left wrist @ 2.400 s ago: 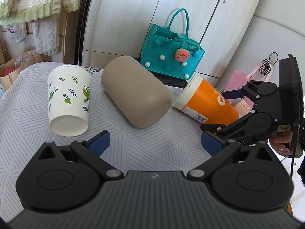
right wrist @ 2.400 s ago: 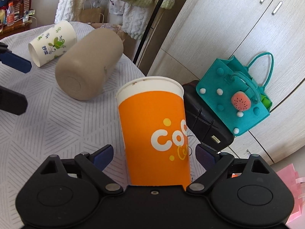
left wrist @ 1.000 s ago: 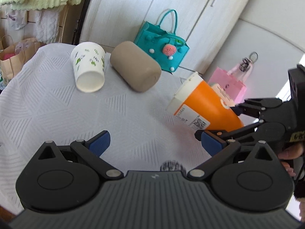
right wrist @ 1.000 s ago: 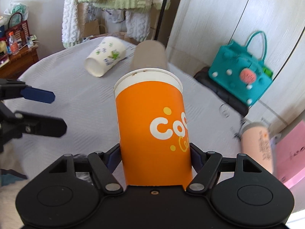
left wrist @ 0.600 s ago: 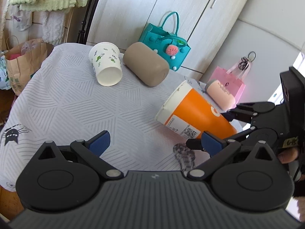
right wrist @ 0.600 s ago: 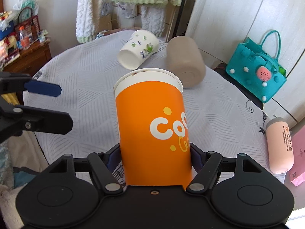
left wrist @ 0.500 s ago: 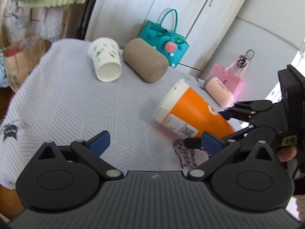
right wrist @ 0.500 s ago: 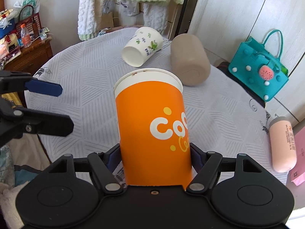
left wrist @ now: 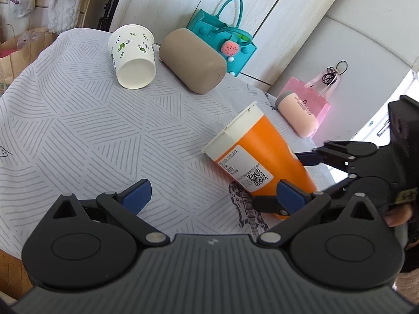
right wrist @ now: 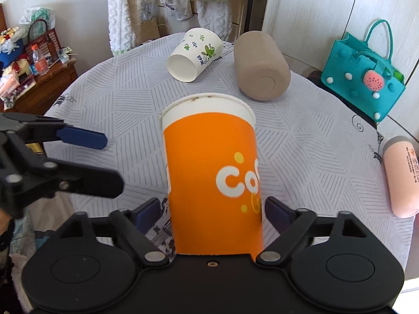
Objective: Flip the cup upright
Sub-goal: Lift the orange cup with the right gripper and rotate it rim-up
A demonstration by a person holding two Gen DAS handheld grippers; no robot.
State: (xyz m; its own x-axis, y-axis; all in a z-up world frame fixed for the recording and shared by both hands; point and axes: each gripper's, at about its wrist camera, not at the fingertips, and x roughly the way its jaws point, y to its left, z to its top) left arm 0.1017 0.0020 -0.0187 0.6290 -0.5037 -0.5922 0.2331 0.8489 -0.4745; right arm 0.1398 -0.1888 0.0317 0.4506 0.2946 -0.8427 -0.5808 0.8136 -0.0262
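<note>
An orange paper cup [right wrist: 212,172] with white lettering is held in my right gripper [right wrist: 213,213], whose jaws are shut on its lower body. In the left wrist view the orange cup [left wrist: 251,157] hangs tilted above the table's near right part, rim pointing up and left, with the right gripper [left wrist: 301,172] around its base. My left gripper [left wrist: 212,195] is open and empty, left of the cup; it also shows in the right wrist view [right wrist: 86,154]. A white leaf-print cup [left wrist: 132,57] and a beige cup [left wrist: 192,61] lie on their sides at the far side.
The round table [left wrist: 78,120] has a grey striped cloth. A pink bottle [left wrist: 297,116] lies at its right edge. A teal bag [left wrist: 222,41] and a pink bag [left wrist: 311,96] stand beyond the table. A wooden cabinet [right wrist: 39,83] stands at the left.
My right gripper closed on the orange cup, lifted it off the table and drew it toward the near side. The left gripper pulled back and stays open.
</note>
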